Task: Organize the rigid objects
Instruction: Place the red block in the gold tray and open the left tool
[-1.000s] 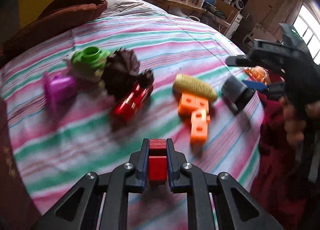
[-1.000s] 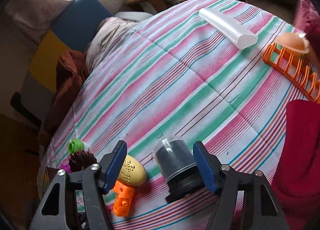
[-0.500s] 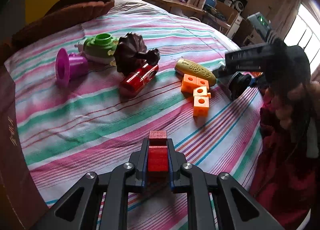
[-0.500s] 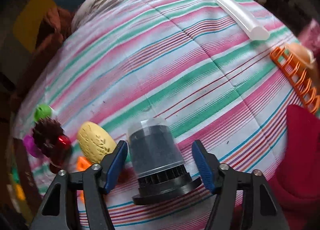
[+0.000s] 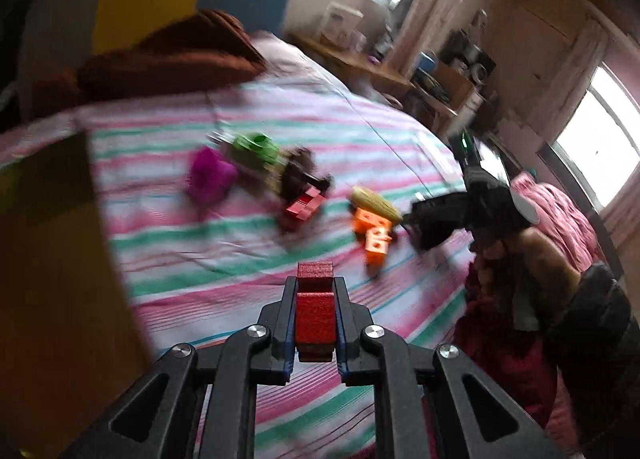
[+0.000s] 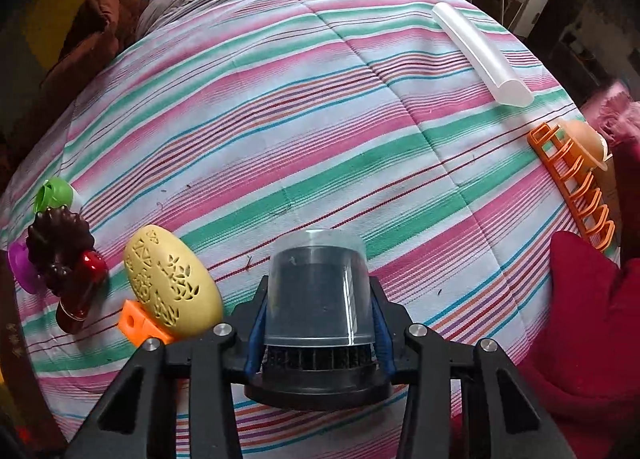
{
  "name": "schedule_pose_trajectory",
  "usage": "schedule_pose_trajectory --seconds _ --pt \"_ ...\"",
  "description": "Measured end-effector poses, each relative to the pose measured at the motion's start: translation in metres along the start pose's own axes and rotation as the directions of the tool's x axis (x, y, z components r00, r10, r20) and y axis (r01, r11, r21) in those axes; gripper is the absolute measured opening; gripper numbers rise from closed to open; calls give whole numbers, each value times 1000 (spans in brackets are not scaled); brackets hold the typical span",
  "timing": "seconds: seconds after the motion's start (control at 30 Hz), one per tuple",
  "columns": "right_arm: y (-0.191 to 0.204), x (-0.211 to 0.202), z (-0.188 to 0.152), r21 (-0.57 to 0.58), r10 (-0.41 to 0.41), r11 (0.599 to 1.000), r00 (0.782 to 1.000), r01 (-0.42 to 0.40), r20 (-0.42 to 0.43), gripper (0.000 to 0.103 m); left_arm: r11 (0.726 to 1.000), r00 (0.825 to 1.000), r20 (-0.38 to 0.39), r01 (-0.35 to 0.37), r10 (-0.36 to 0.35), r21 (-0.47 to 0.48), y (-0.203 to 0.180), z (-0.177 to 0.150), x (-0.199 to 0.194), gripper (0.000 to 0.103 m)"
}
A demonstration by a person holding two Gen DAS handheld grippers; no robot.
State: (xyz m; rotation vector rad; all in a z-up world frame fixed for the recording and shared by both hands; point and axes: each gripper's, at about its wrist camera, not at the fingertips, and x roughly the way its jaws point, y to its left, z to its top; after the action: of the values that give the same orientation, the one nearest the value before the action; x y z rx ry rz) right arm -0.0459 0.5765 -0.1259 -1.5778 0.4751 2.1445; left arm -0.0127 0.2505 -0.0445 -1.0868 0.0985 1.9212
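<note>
My left gripper [image 5: 315, 283] is shut on a small red block [image 5: 315, 315] and holds it above the striped bedspread [image 5: 224, 259]. My right gripper [image 6: 318, 293] points steeply down. Its jaws are closing on a black container with a clear cap [image 6: 316, 279], and the blue pads touch both sides of the cap. In the left wrist view that gripper [image 5: 436, 215] shows at the right, held by a hand, beside the orange blocks [image 5: 374, 231]. Left of it lies a blurred cluster: a red cylinder [image 5: 304, 205], a purple piece [image 5: 210, 175] and a green piece [image 5: 256, 145].
A yellow patterned oval case [image 6: 170, 283] rests on an orange block [image 6: 138, 323] just left of the container. A clear tube [image 6: 480, 55] and an orange rack [image 6: 576, 187] lie far right. Red cloth [image 6: 580, 319] bunches at the right. A brown cardboard wall [image 5: 52, 279] stands left.
The left gripper has lifted and drawn back with the red block, and a cardboard wall has come into view. The right jaws have narrowed from wide apart to touching the container's cap.
</note>
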Motion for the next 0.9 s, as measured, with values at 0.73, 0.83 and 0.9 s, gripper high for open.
schedule_pose_trajectory --seconds 0.73,0.83,0.9 --pt "14 -9 -4 -89 -60 994 997 63 41 44 782 819 -72 -567 570 -259 232 -40 -85 17" --pt "15 -10 -4 -98 -63 993 997 67 43 44 766 804 -85 -587 588 -260 242 -40 -82 19" --pt "17 -11 -4 -104 -67 992 997 71 45 44 768 809 -71 -579 584 -273 243 -41 -87 20"
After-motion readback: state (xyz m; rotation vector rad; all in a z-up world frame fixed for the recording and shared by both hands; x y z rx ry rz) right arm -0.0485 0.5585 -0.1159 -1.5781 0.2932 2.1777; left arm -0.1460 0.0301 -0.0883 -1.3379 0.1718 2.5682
